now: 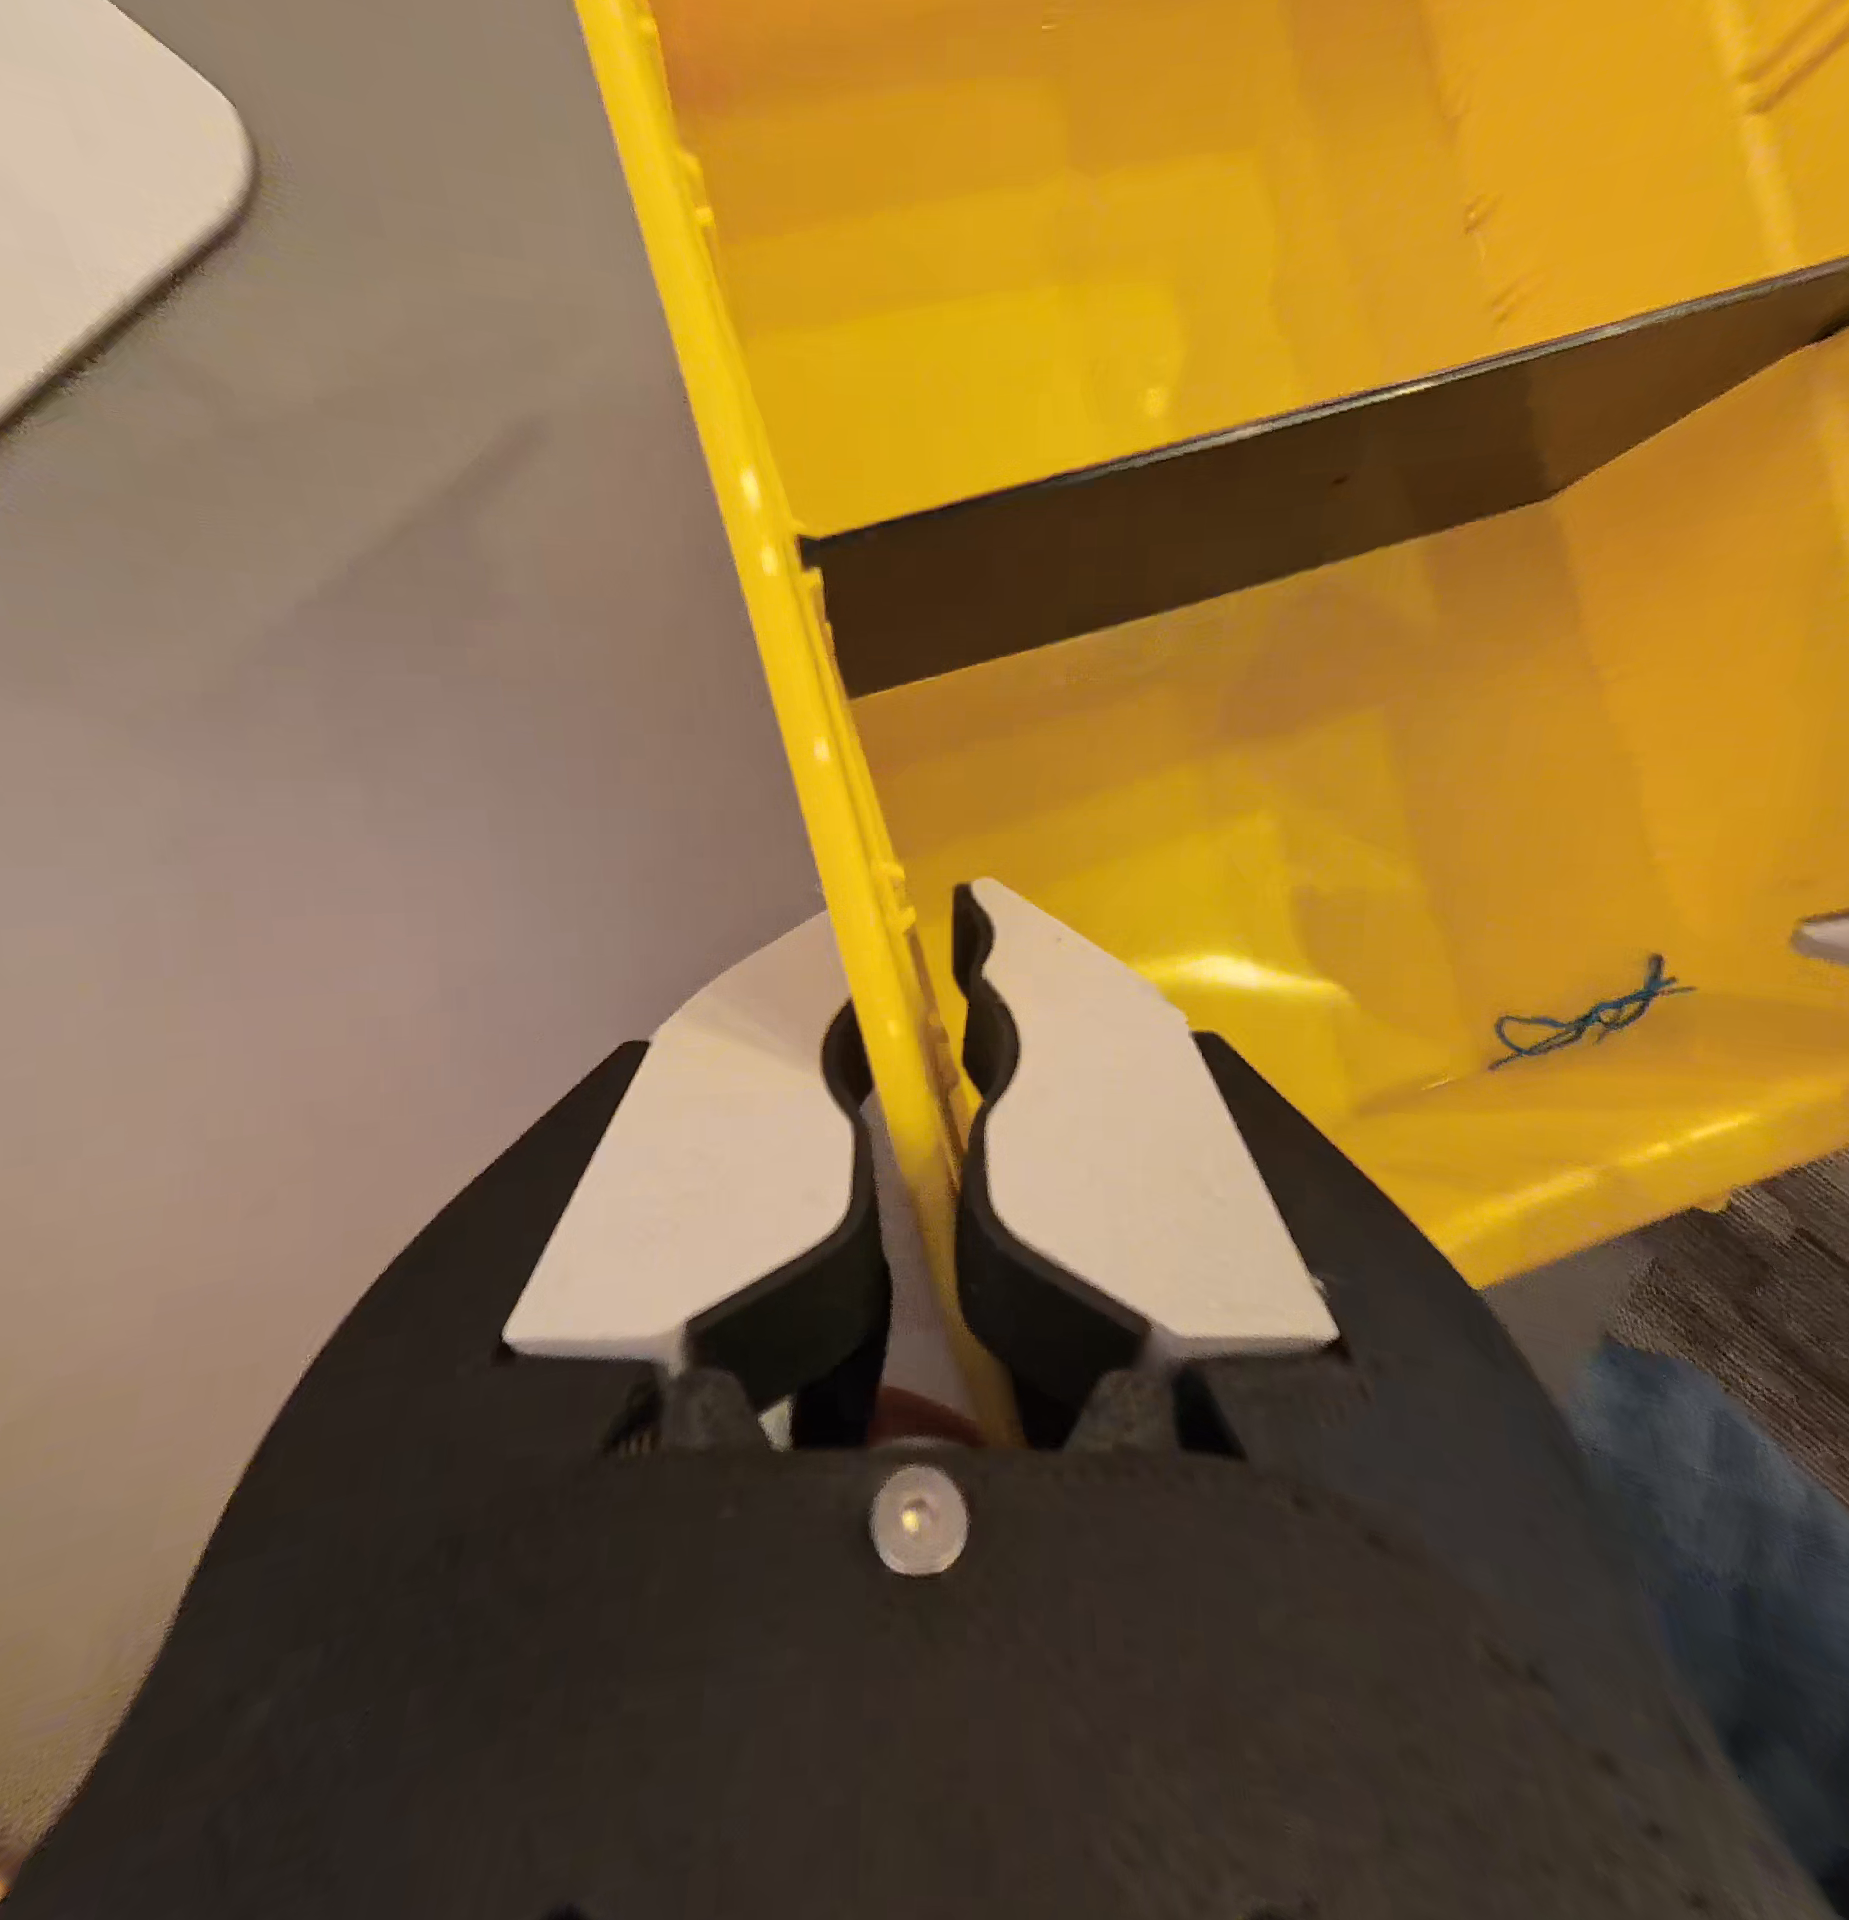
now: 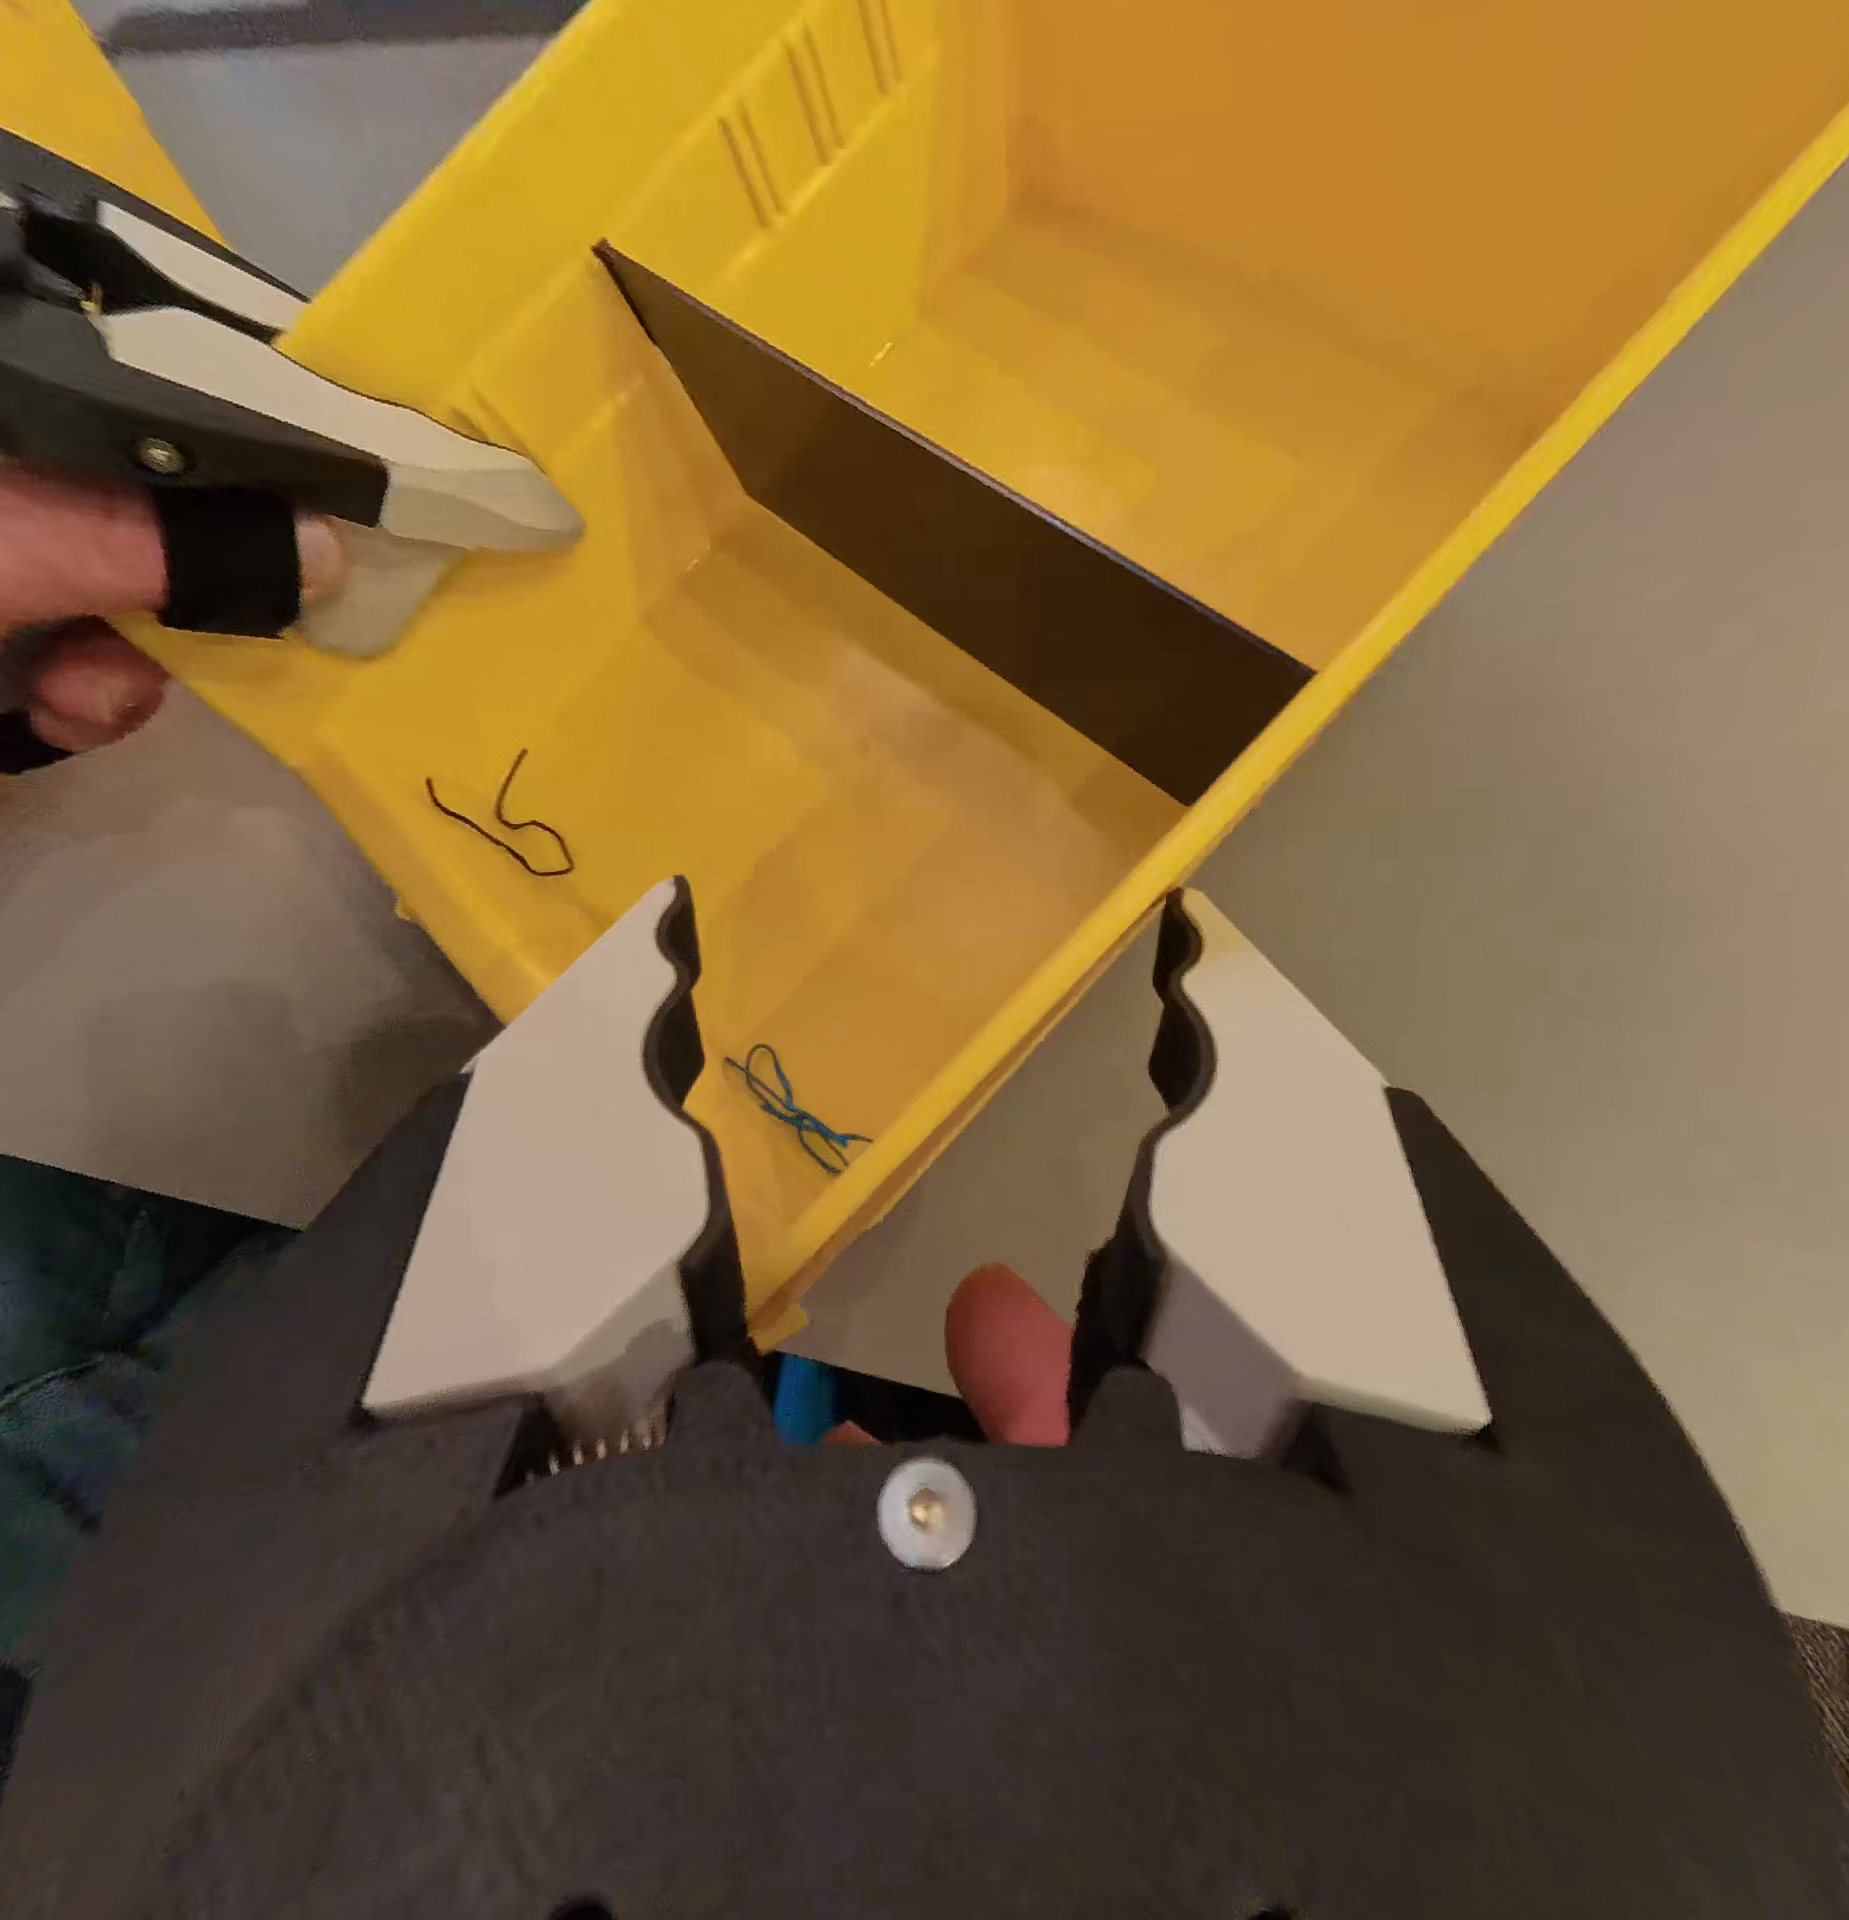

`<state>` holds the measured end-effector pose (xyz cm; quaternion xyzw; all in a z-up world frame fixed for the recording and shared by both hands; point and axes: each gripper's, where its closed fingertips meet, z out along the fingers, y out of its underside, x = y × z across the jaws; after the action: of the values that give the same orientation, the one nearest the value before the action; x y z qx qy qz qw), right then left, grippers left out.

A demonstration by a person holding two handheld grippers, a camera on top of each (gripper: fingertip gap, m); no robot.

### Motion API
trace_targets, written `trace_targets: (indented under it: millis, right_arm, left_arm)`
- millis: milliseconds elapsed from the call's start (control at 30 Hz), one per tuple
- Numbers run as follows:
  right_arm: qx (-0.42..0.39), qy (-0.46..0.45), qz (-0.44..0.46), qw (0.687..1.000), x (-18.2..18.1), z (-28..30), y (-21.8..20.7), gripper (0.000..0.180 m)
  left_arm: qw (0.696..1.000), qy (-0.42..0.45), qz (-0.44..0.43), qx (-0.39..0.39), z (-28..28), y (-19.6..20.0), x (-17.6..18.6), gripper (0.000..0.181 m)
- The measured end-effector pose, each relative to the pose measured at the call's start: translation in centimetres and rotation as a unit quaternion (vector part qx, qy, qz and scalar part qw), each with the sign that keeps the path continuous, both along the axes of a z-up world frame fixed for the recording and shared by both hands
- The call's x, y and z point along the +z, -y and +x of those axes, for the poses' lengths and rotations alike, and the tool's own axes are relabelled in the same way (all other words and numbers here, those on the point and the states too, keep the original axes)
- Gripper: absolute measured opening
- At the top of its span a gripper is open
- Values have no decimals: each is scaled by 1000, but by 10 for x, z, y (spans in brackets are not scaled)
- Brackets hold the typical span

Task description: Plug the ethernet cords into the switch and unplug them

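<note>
two grippers work a yellow bin (image 2: 899, 883) on a grey tabletop (image 2: 1626, 831); no switch or ethernet cord shows in either view. the left gripper (image 1: 935, 1091) is clamped on the bin's side wall, while the right gripper (image 2: 925, 1091) stands wide open astride the opposite rim near a corner. the bin looks like light, stiff, smooth plastic, best pinched at its thin rim, where it could slip. only the right wrist view shows the bare hand (image 2: 58, 613) working the left gripper, a dark thread (image 2: 504, 821) and both compartments beside the black divider (image 2: 961, 540); both views show the blue thread (image 1: 1585, 1013).
</note>
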<state>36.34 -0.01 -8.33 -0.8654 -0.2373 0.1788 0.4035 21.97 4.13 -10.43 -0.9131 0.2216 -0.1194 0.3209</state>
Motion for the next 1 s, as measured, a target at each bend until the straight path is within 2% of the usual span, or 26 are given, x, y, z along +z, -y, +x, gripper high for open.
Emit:
trace_targets:
  millis: [33, 133, 233, 367, 533, 567, 633, 767, 900, 1000]
  right_arm:
    - [-3, 8, -10, 1000, -6, 3, -1, 86]
    - [-10, 16, -17, 1000, -10, 10, -7, 76]
    - [-12, 27, -21, 999, -10, 17, -12, 66]
    - [-18, 45, -17, 999, -11, 23, -20, 51]
    - [-37, 40, 3, 999, -9, 40, -34, 21]
    - [-35, 42, 2, 998, -9, 42, -36, 15]
    - [-20, 48, 1, 999, -9, 42, -41, 4]
    - [-3, 69, 2, 998, -10, 39, -45, 4]
    - [12, 67, -1, 998, -10, 45, -50, 4]
    - [13, 78, -1, 997, -10, 55, -56, 5]
  left_arm:
    - [1000, 0, -9, -4, 3, 2, -5, 13]
    - [1000, 17, -20, -9, 9, 6, -7, 22]
    - [995, 74, -55, -30, 20, 16, -8, 45]
    - [991, 98, -55, -70, 26, 31, 7, 72]
    - [985, 142, 37, -88, 8, 62, 72, 45]
    - [986, 136, 48, -84, -4, 70, 82, 45]
    - [991, 88, 76, -60, -44, 84, 97, 46]
    - [990, -42, 109, 80, -185, 112, 104, 51]
    - [959, -154, 63, 229, -338, 160, 75, 55]
    - [946, -157, -2, 285, -399, 190, 36, 56]
